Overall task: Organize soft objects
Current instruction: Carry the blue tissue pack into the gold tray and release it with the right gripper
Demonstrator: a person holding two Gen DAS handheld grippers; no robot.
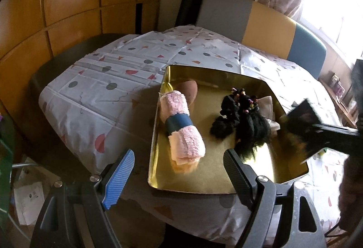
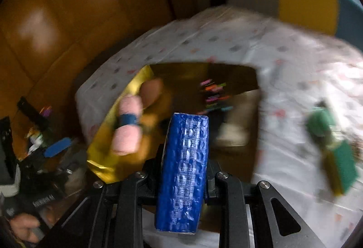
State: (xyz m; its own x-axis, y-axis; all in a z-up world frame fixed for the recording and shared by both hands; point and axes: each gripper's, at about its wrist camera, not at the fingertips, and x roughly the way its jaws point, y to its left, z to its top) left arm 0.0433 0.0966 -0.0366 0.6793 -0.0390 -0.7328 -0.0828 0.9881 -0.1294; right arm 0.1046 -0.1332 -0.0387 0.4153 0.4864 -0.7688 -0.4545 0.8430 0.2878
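A gold tray (image 1: 211, 176) lies on the patterned tablecloth. It holds a pink rolled towel (image 1: 181, 130) with a blue band, a black hairpiece (image 1: 240, 125) with coloured beads, a beige cloth (image 1: 268, 107) and a pinkish-brown pad (image 1: 189, 90). My left gripper (image 1: 179, 155) hovers open over the tray's near edge, with nothing between its fingers. My right gripper (image 2: 185, 134) is shut on a blue packet (image 2: 183, 175) that stands upright between its fingers. In the left wrist view the right gripper (image 1: 301, 116) shows blurred above the tray's right rim.
Two green sponges (image 2: 322, 123) lie on the tablecloth (image 1: 102, 89) right of the tray. A grey, yellow and blue chair back (image 1: 267, 21) stands behind the table, with wooden cabinets on the left. Papers lie on the floor at lower left.
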